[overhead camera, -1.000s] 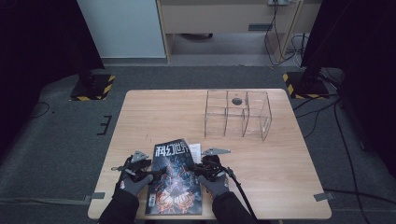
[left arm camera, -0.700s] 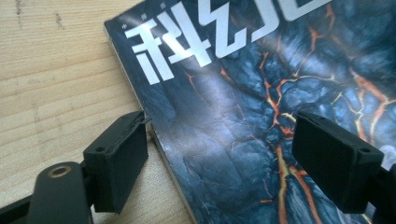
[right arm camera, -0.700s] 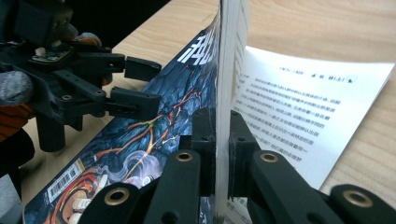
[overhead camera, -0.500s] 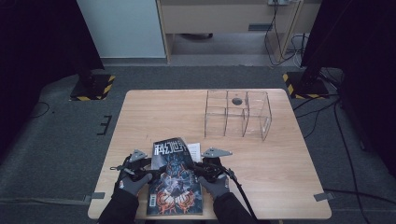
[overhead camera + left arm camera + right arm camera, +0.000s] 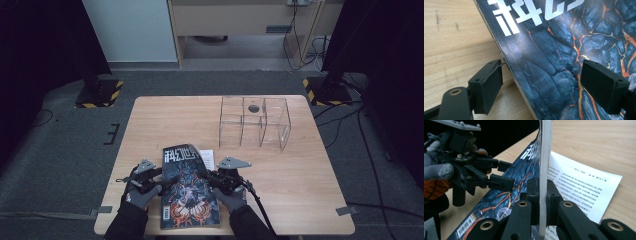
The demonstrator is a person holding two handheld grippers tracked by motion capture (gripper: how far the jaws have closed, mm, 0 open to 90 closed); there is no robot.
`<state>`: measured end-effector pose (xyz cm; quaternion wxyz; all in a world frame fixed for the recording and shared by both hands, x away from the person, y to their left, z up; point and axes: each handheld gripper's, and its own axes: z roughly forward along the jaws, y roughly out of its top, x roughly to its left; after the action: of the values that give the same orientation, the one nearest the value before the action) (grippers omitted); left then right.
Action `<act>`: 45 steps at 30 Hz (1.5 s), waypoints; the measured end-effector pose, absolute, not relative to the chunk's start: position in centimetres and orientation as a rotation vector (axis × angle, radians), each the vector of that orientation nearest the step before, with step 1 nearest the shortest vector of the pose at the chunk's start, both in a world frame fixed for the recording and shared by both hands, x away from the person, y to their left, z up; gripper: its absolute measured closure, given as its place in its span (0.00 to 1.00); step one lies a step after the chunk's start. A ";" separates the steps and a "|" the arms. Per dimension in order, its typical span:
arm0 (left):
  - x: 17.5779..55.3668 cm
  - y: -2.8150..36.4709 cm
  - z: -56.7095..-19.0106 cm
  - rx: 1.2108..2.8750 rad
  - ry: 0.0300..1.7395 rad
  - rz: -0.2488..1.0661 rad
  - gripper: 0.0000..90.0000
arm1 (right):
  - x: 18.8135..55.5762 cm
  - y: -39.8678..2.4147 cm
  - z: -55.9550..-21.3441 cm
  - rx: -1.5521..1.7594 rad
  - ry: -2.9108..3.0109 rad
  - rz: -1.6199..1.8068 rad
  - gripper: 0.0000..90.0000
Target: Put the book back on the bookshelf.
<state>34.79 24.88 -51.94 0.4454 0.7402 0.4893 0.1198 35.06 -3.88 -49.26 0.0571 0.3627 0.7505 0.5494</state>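
A magazine (image 5: 189, 197) with a dark blue and orange lava cover and white title lies near the table's front edge. My right gripper (image 5: 540, 195) is shut on its right-hand edge and holds that edge up, so the cover (image 5: 509, 195) slopes down toward the left. My left gripper (image 5: 544, 90) stands open at the magazine's (image 5: 554, 57) other side, one jaw off the spine over the wood and one over the cover. In the high view the left gripper (image 5: 157, 177) and right gripper (image 5: 207, 177) flank the magazine. A white printed sheet (image 5: 584, 187) lies flat under the raised edge.
A clear acrylic organizer (image 5: 255, 122) with several compartments stands at the back right of the wooden table (image 5: 165, 120); a small dark round thing (image 5: 254, 108) sits in it. The white sheet (image 5: 206, 159) pokes out beside the magazine's top right corner.
My right gripper has risen a little with the magazine's right edge, tilting the cover more steeply toward the left. The left gripper has stayed where it was.
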 end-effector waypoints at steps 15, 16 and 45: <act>34.8 24.7 -51.9 1.777 1.161 0.193 0.19 | 34.7 -4.2 -47.8 1.014 2.230 1.712 0.95; 34.9 24.7 -51.9 1.773 1.157 0.181 0.20 | 34.7 -4.2 -47.7 1.011 2.227 1.715 0.95; 34.8 24.6 -50.9 1.706 1.126 0.145 0.45 | 34.6 -5.1 -47.2 0.990 2.195 1.772 0.95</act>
<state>34.84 24.57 -50.88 0.5196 0.7113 0.4694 0.0606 34.59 -5.12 -47.23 0.0758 0.3300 0.7321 0.5911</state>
